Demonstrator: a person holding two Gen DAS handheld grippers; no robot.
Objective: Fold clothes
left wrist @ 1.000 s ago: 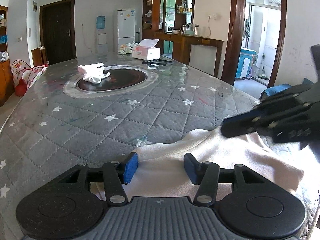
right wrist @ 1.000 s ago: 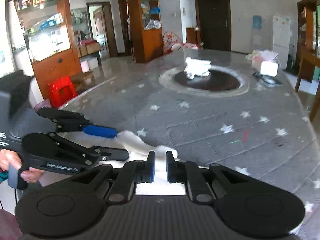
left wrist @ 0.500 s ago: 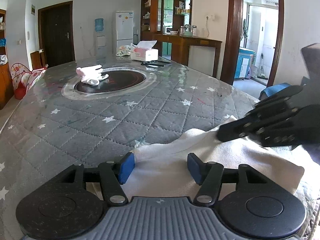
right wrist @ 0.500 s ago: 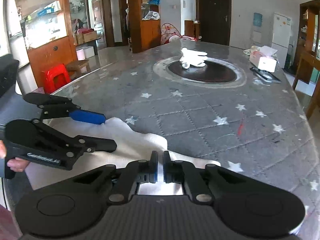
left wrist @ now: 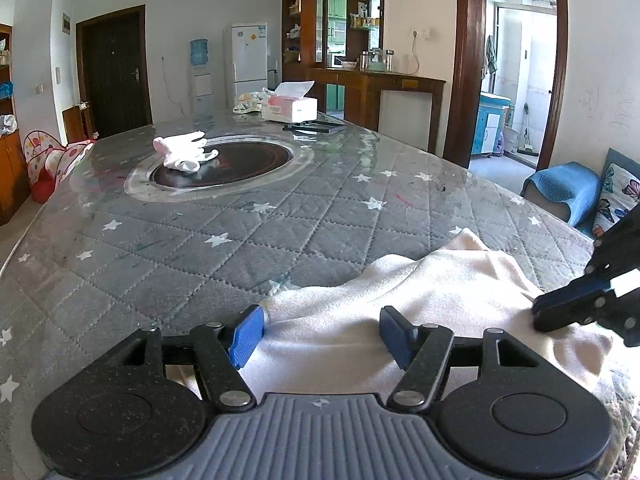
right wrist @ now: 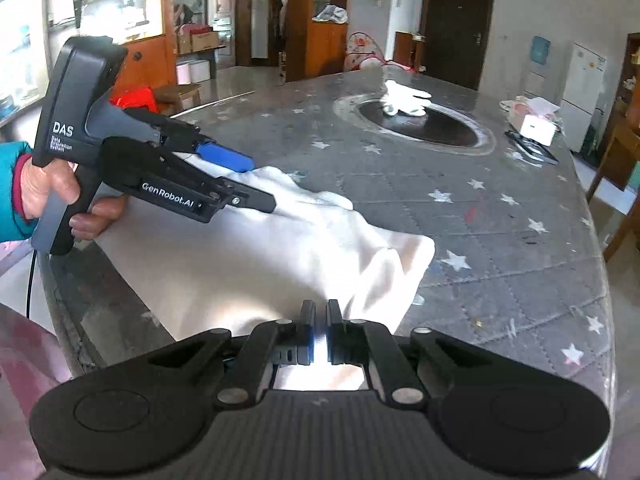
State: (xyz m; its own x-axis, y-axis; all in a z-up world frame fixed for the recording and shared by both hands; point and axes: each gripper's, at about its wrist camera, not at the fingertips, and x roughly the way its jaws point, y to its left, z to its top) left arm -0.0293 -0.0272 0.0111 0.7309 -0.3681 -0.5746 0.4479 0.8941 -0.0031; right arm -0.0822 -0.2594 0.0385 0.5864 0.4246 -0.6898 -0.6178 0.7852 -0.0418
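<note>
A white cloth garment (left wrist: 420, 292) lies on the near edge of the grey star-quilted table (left wrist: 240, 248); it also shows in the right wrist view (right wrist: 280, 256). My left gripper (left wrist: 320, 334) is open, its blue pads spread just over the cloth's near left part. In the right wrist view the left gripper (right wrist: 256, 184) hovers over the cloth's far left edge. My right gripper (right wrist: 319, 332) is shut on the cloth's near right edge and lifts it a little. In the left wrist view the right gripper (left wrist: 548, 314) pinches the cloth at the right.
A pair of white gloves (left wrist: 184, 152) lies on the round dark inset (left wrist: 224, 160) mid-table. A tissue box (left wrist: 290, 106) and a dark flat item (left wrist: 314, 126) sit at the far end. A blue sofa (left wrist: 568, 190) stands to the right, past the table's edge.
My right gripper has pulled back and to the right with the cloth's edge, drawing the cloth out. My left gripper's fingers have opened wider and stayed over the cloth.
</note>
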